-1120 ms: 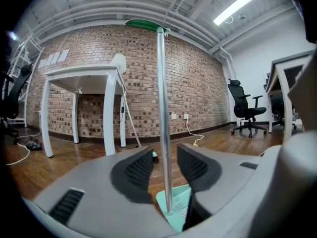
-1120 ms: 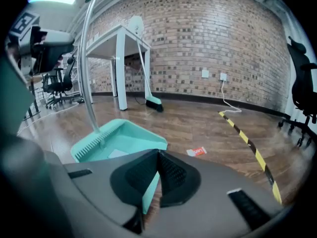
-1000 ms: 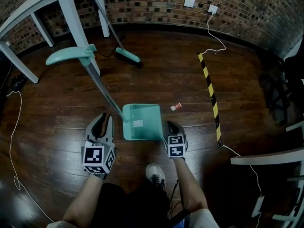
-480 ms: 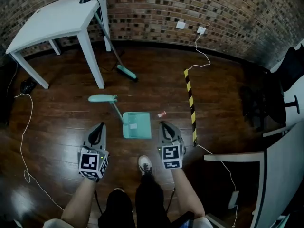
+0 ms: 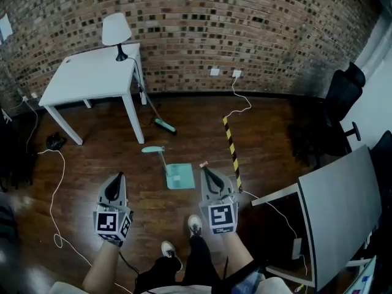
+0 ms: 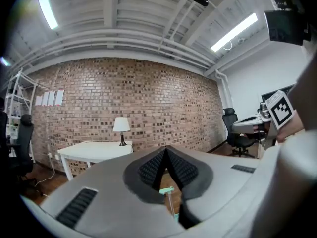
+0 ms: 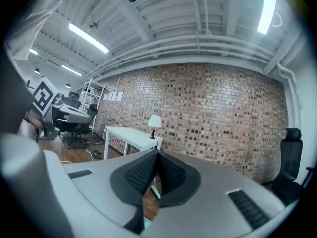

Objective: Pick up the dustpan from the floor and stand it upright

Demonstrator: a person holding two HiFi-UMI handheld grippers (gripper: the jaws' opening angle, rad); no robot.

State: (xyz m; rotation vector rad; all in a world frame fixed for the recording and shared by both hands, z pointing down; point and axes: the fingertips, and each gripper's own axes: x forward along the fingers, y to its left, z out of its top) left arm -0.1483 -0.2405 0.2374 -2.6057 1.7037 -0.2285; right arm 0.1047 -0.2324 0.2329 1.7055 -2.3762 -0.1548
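Left tongs [image 5: 115,179], right tongs [image 5: 206,171] raised, shut | dustpan [image 5: 180,176] seemingly upright, below between them

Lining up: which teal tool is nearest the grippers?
The dustpan, seen between the left gripper and right gripper; the broom sits farther off, by the white table.

In the left gripper view the dustpan [image 6: 168,192] is mostly hidden behind the left gripper [image 6: 166,149], jaws closed; only its handle is seen below them. In the right gripper view a mere teal sliver is shown. In the head view the scrap [image 5: 203,164] by the pan cannot be identified, the broom [image 5: 164,125] handle's top is covered by the table [image 5: 92,78], and the arms [image 5: 105,267] are cut off at the bottom edge
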